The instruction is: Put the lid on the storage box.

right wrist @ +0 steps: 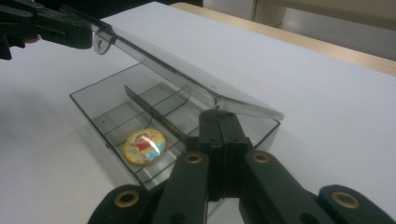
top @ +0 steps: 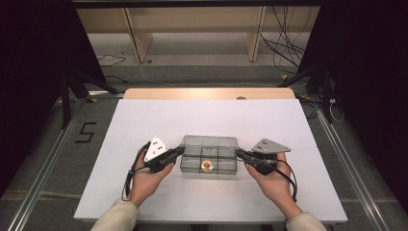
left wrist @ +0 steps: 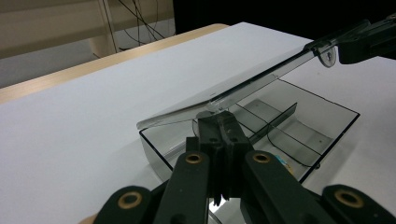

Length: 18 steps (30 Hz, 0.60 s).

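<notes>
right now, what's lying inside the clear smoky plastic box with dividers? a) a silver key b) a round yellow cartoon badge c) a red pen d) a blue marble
b: a round yellow cartoon badge lies flat in one near compartment of the clear smoky plastic box, under its lifted lid; the other compartments that show look bare.

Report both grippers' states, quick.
Left gripper: shut on the lid of the clear box, at one end.
Right gripper: shut on the lid's other end.
</notes>
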Available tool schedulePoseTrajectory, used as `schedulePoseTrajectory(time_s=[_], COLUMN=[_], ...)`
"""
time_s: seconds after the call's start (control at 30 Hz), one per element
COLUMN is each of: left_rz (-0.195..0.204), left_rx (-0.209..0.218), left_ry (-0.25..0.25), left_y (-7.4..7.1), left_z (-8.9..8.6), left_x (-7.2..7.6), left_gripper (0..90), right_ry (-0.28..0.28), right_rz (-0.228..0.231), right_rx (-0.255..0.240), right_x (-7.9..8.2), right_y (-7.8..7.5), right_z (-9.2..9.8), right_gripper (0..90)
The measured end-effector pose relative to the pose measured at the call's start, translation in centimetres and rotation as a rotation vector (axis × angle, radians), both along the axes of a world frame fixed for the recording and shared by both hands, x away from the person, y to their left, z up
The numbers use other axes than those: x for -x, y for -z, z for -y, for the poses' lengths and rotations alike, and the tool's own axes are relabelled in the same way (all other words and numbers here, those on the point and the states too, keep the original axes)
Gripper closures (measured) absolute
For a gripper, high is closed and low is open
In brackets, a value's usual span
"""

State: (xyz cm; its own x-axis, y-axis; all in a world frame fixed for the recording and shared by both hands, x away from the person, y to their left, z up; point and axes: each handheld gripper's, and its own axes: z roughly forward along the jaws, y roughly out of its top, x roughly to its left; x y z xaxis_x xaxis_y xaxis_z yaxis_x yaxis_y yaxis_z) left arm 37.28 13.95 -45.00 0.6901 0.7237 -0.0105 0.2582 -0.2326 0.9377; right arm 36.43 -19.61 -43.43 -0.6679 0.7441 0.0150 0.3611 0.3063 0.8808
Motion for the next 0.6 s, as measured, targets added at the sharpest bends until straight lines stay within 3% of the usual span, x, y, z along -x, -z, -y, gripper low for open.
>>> schedulePoseTrajectory(time_s=[0.6], left_rz=[-0.003], left_rx=[-0.005], left_ry=[0.009], left_y=[0.13], left_z=[0.09], left_x=[0.43], left_gripper=[89.3], right_ry=[-0.003], right_rz=[-0.005], right_rx=[0.004], right_x=[0.38], right_y=[0.21], right_z=[0.01], right_gripper=[90.0])
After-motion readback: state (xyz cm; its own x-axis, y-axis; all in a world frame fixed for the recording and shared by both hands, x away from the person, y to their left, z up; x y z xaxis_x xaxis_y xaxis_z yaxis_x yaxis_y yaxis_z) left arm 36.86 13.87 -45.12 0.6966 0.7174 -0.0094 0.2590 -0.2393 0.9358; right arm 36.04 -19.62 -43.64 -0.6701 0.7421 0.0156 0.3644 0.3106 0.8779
